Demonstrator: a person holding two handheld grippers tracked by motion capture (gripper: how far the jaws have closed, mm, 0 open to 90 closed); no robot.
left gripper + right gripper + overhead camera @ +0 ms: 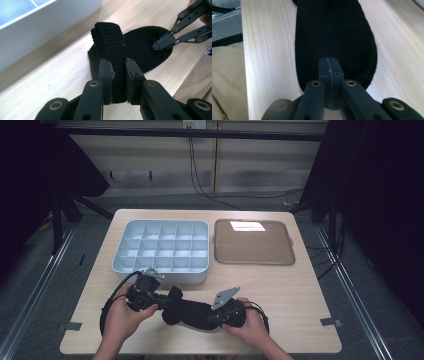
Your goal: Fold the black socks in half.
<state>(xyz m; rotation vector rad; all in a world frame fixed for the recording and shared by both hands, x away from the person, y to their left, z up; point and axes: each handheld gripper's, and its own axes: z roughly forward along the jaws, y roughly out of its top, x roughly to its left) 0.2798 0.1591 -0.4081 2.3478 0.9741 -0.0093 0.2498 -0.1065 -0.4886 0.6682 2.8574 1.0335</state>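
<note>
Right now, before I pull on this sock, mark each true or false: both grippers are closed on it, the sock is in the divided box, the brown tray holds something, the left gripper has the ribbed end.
1. Both grippers are closed on the black sock. True: left gripper and right gripper.
2. The sock is in the divided box. False: it is on the table.
3. The brown tray holds something. False: it is empty.
4. The left gripper has the ribbed end. True.

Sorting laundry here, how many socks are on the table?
1: a black sock at the near table edge, its cuff pinched by the left tool and its toe by the right tool.
</note>
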